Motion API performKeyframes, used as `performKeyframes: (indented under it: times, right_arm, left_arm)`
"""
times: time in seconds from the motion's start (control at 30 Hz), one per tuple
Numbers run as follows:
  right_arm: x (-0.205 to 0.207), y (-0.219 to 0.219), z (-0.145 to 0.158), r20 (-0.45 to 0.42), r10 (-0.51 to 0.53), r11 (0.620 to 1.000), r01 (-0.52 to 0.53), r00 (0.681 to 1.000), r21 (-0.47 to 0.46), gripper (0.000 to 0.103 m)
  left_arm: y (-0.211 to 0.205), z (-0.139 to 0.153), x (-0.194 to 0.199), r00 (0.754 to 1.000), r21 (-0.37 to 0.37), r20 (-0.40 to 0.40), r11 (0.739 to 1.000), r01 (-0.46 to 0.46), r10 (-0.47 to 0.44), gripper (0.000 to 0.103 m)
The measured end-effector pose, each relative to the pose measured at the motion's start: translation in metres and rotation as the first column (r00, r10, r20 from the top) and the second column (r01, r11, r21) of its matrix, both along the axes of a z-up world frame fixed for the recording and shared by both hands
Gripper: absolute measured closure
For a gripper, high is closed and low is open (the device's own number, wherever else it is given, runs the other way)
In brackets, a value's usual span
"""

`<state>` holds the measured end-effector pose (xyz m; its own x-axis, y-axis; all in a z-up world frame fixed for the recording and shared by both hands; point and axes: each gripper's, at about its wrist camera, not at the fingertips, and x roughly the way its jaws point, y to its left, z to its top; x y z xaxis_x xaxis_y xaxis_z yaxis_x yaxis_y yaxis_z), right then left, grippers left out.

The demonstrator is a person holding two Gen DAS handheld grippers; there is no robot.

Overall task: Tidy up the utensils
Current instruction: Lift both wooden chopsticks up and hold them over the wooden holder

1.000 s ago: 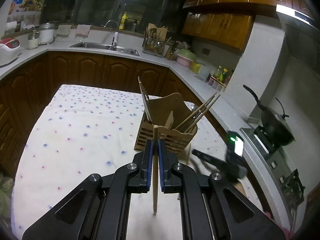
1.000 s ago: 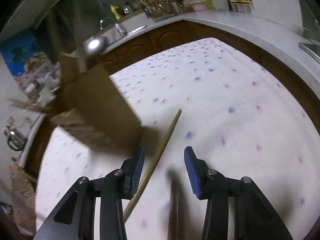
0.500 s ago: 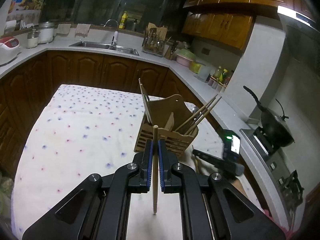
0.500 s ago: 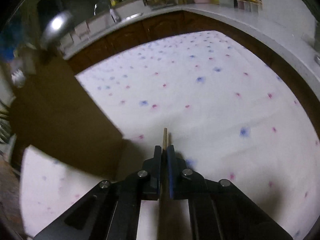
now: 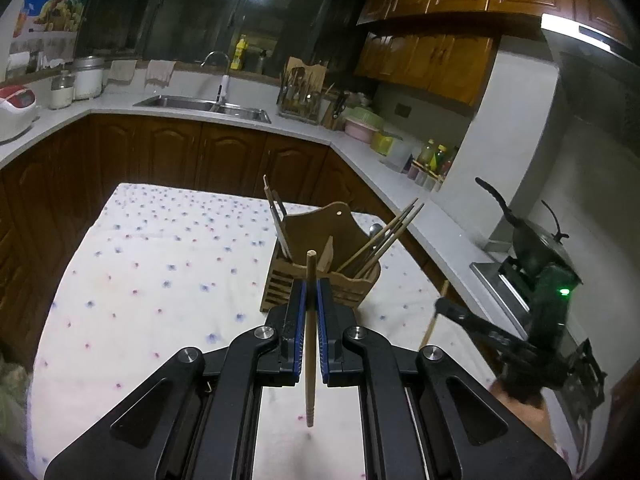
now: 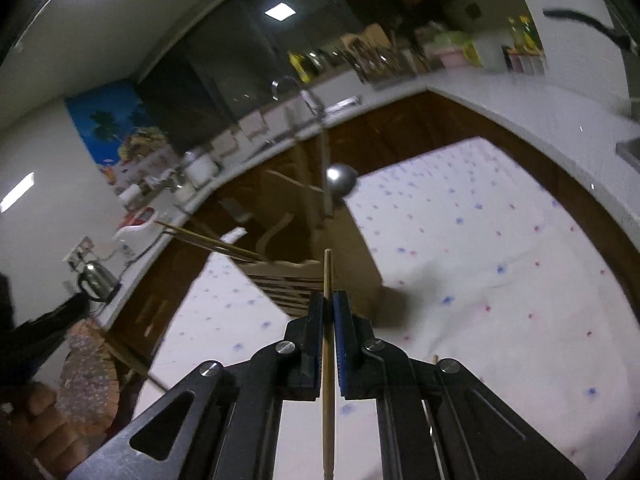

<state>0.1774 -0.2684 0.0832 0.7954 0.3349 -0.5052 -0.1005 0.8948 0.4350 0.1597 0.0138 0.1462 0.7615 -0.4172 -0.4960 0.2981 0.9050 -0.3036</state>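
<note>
Table: covered by a white cloth (image 5: 168, 280) dotted with blue and pink flowers; it bears the holder, with kitchen counters around it.
Utensil holder: a slatted wooden caddy (image 5: 320, 276) with a tall arched back, upright on the cloth toward the table's right side; in the right wrist view it appears tilted and blurred (image 6: 296, 280).
Holder contents: flat pale utensils lean up and left in its left compartment, a fan of chopsticks (image 5: 384, 240) leans up and right in its right compartment, and a metal spoon bowl (image 6: 340, 178) rises above the back.
Left gripper (image 5: 311, 312): raised above the cloth just before the holder, jaws pinching a wooden chopstick.
Left chopstick (image 5: 310, 344): upright between the blue pads — its blunt end just above them, its ridged tip hanging free below.
Right gripper (image 6: 329, 312): jaws pressed onto a second chopstick; seen from the left wrist view, to the holder's right (image 5: 444, 306).
Right chopstick (image 6: 328, 360): thin, running straight through the pads — its end points toward the holder.
</note>
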Motion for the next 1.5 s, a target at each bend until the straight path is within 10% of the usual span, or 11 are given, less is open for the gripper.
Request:
performKeyframes:
  times: [1.1, 1.5]
  right_arm:
    - [0.035, 0.014, 0.126, 0.401, -0.089, 0.993, 0.112, 0.912, -0.035, 0.098]
    - [0.079, 0.039, 0.099, 0.476, -0.137, 0.969, 0.216, 0.869, -0.116, 0.098]
  left_arm:
    - [-0.022, 0.086, 0.080, 0.971, -0.039, 0.230, 0.998, -0.050, 0.058, 0.098]
    - [-0.043, 0.030, 0.141, 0.972, -0.041, 0.170, 0.987, -0.157, 0.162, 0.098]
